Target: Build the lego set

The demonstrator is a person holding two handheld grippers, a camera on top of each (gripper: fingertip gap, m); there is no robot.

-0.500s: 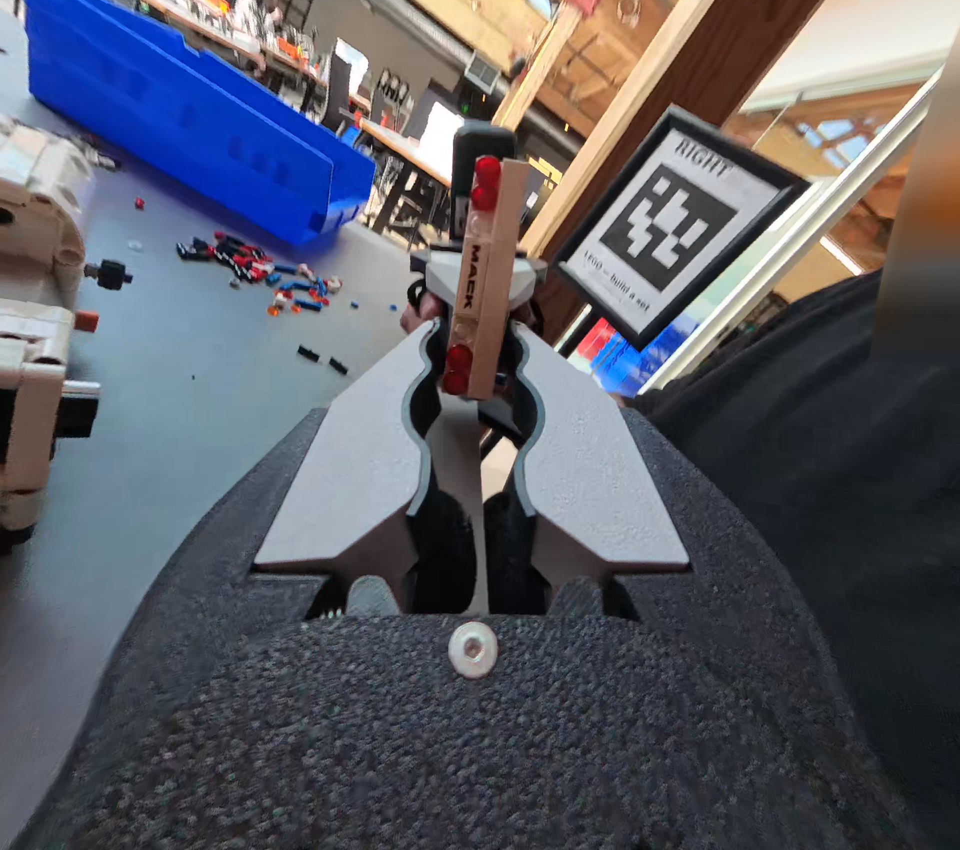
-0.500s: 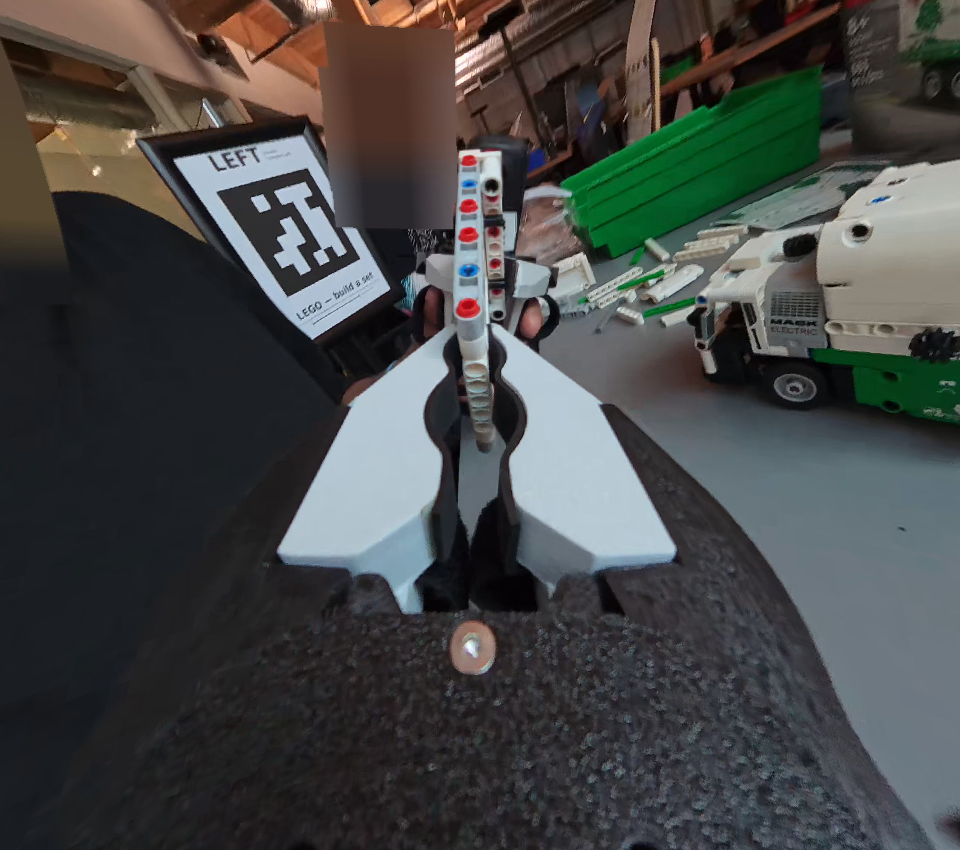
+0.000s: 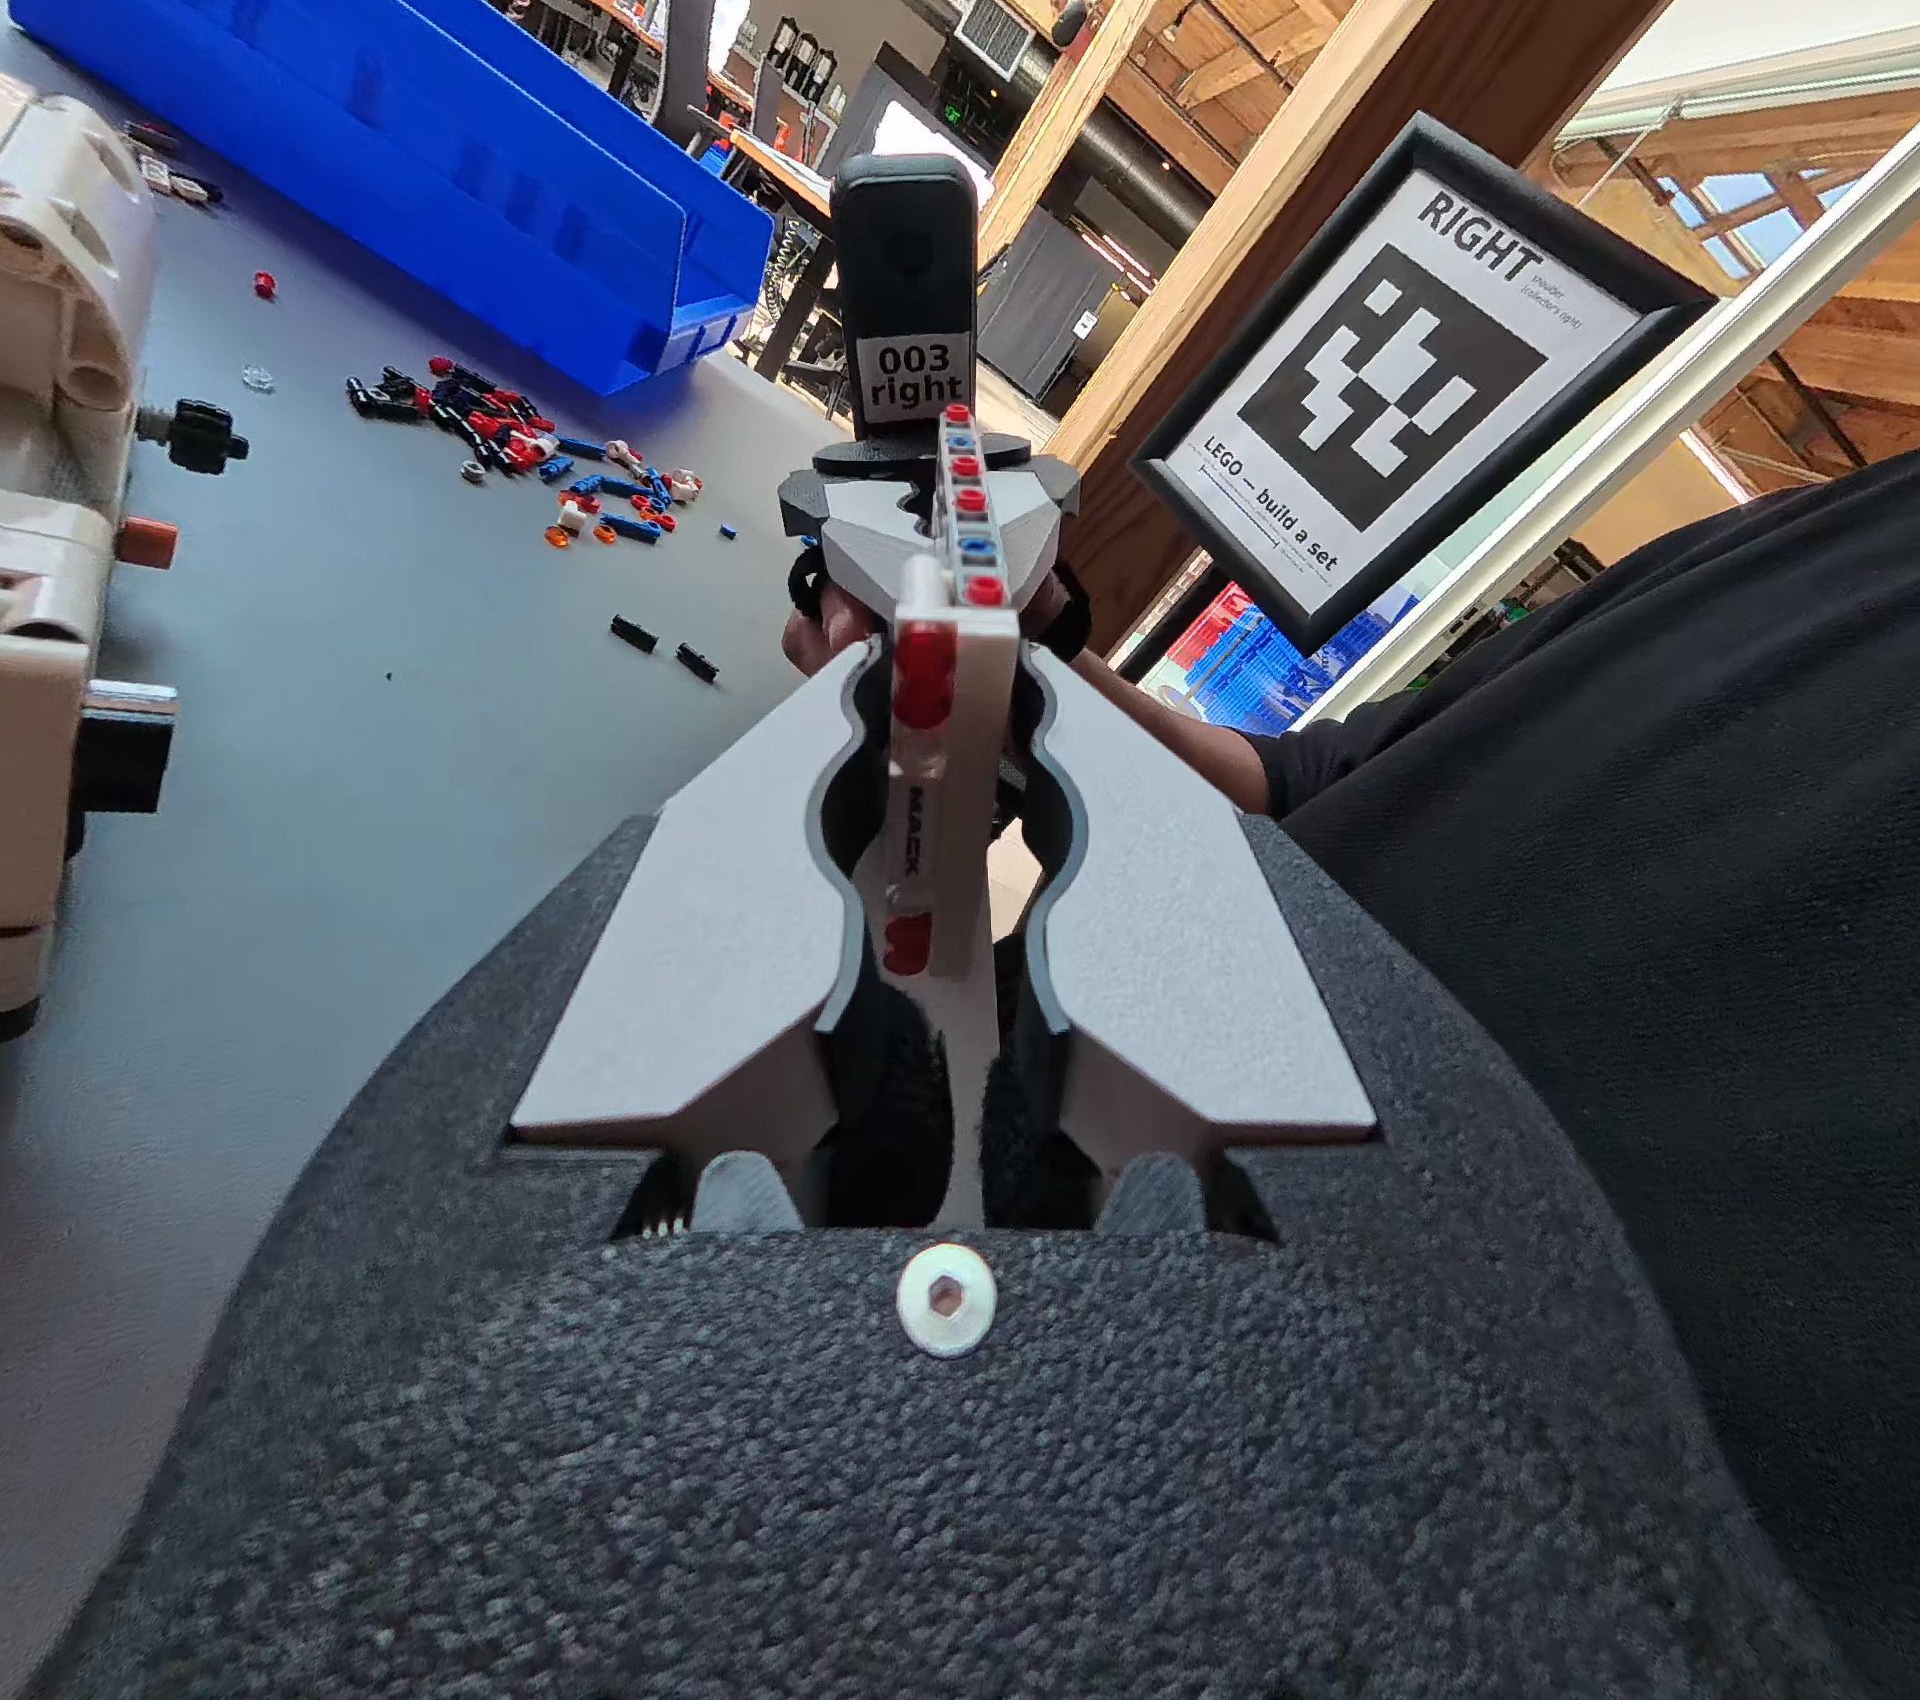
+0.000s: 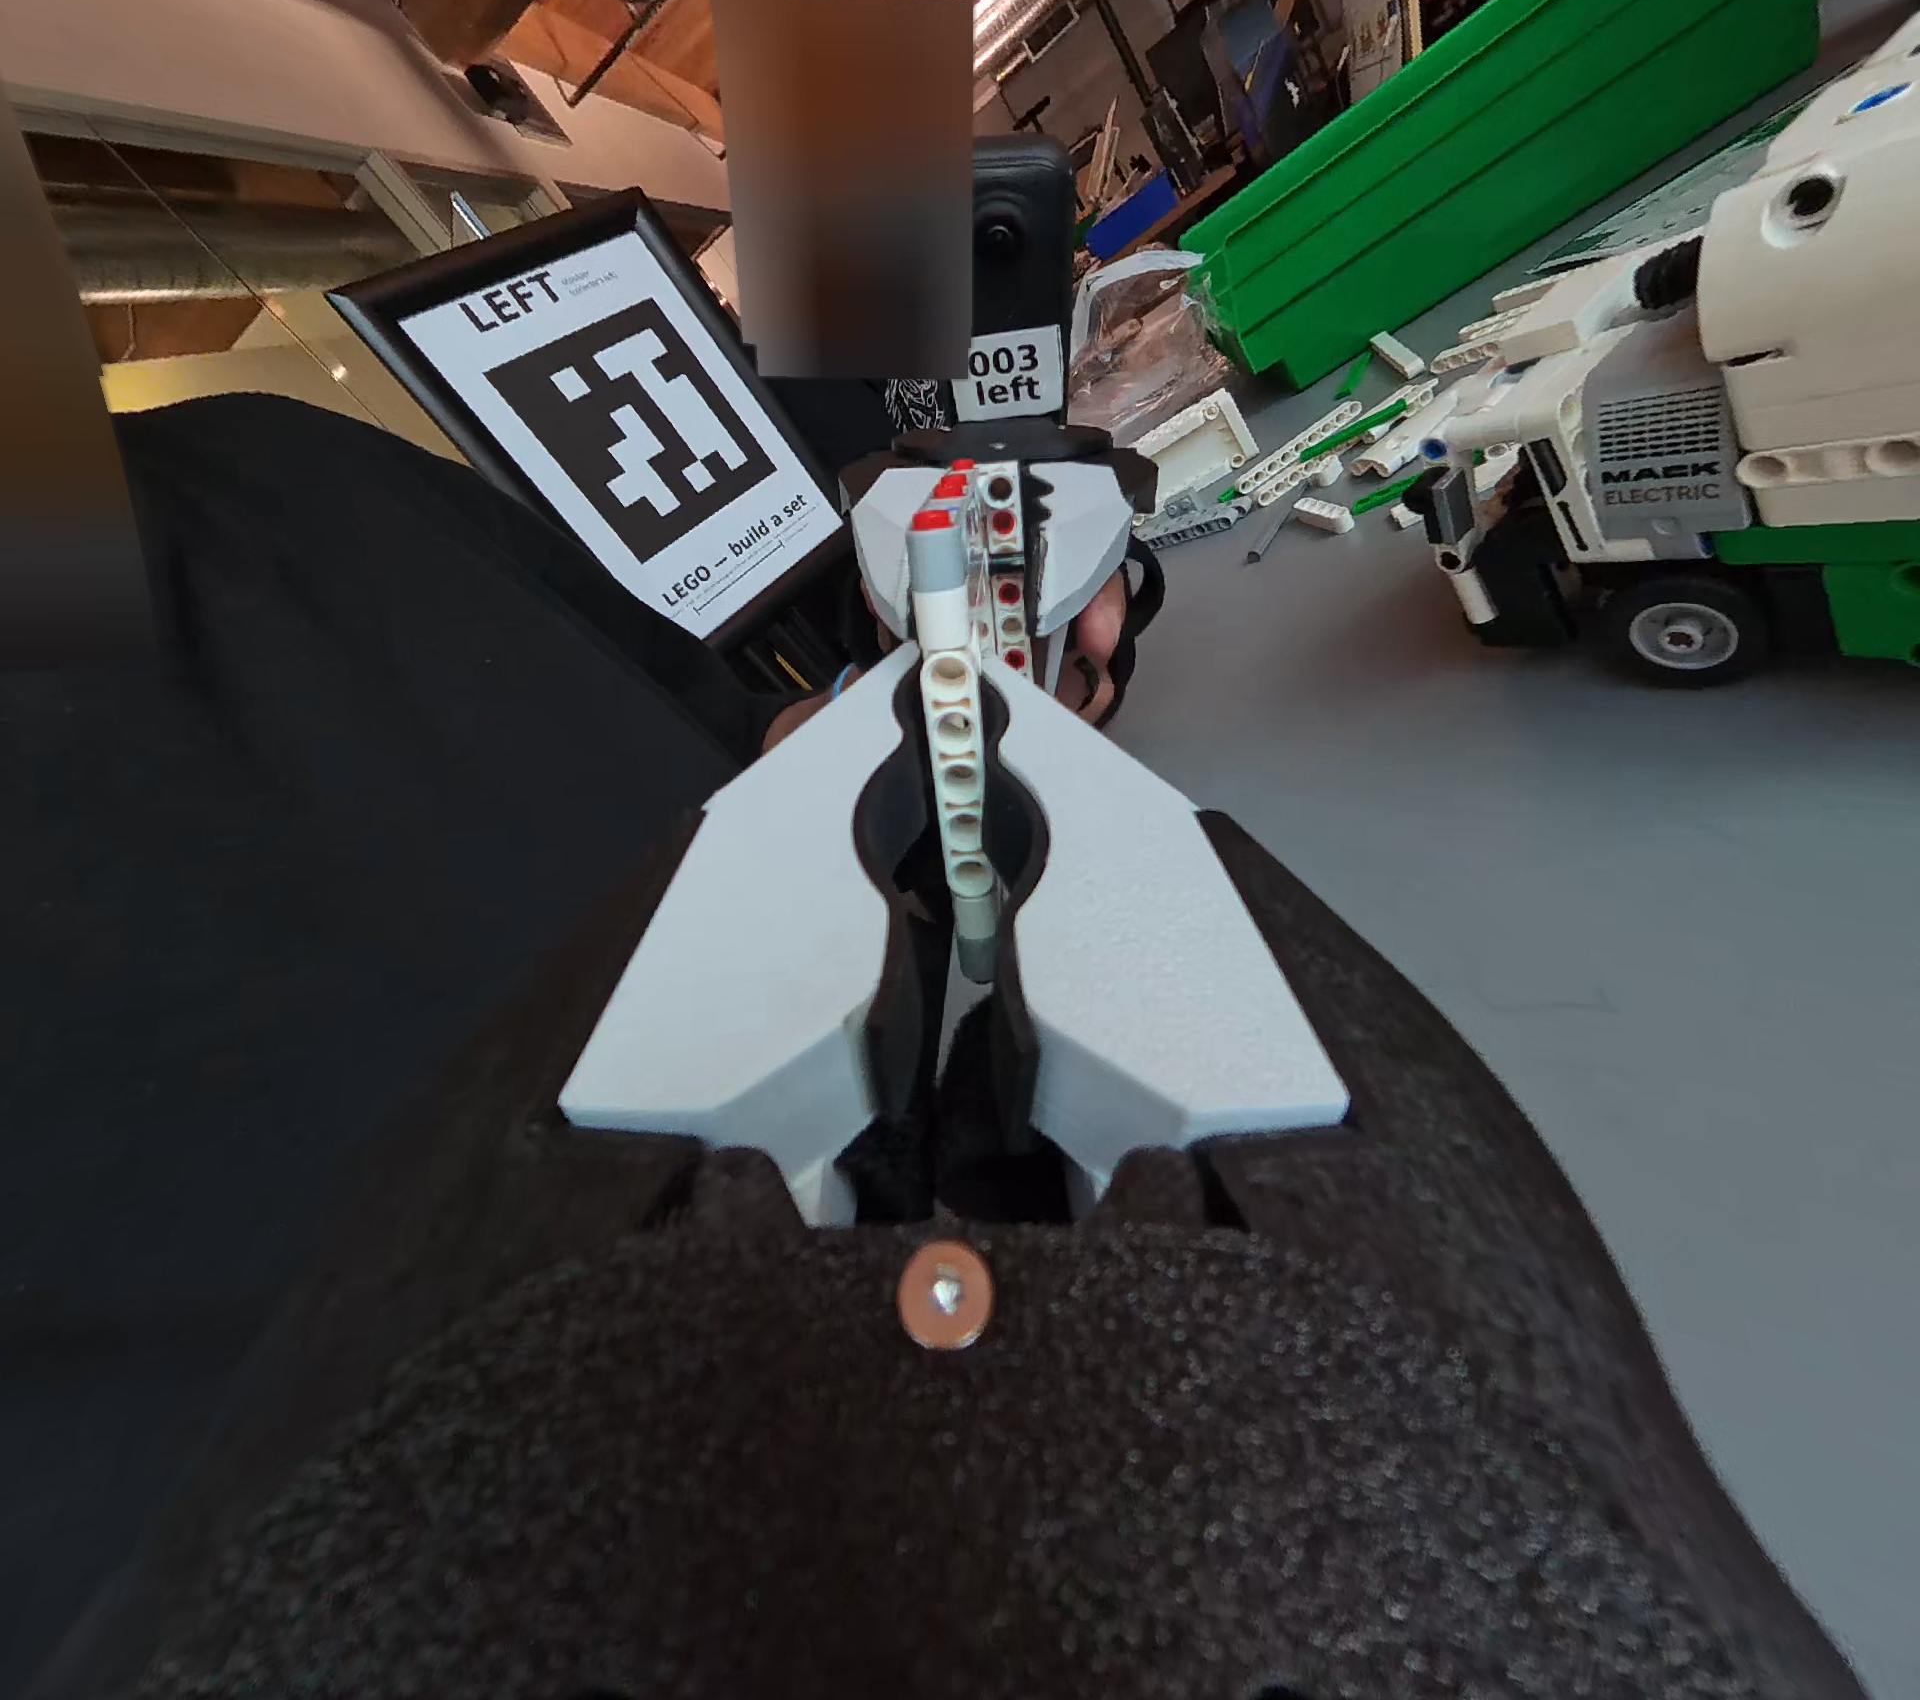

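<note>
The left gripper (image 3: 951,663) is closed on a white brick assembly (image 3: 951,777) that carries red studs and a lettered strip, its two white fingers (image 3: 748,902) pressing the piece from either side so that it stands up along the centre line of the left wrist view. The right gripper (image 4: 961,674) clamps a narrow white beam (image 4: 958,777) pierced with a row of round holes; its jaws stand almost together on the thin part, and a grey and white pin with a red tip rises at 12 o'clock from the beam's far end. The two grippers face each other tip to tip, and both parts belong to one joined build: in the left wrist view the holed beam with red and blue pins runs on at 12 o'clock from the white assembly into the other gripper's jaws. On the grey table (image 3: 364,767), at 10 o'clock from the left gripper, lies a scatter of small red, blue and black pieces (image 3: 530,455), with a blue bin (image 3: 343,92) beyond it at 11 o'clock and part of a white model at the 9 o'clock edge. From the right gripper, a white and green toy truck (image 4: 1714,455) stands at 2 o'clock, loose white beams (image 4: 1309,455) lie near it, and a green bin (image 4: 1507,144) sits at 1 o'clock. A framed marker card (image 4: 613,424) leans at 10 o'clock, and another framed card (image 3: 1392,403) at 1 o'clock in the left wrist view.
</note>
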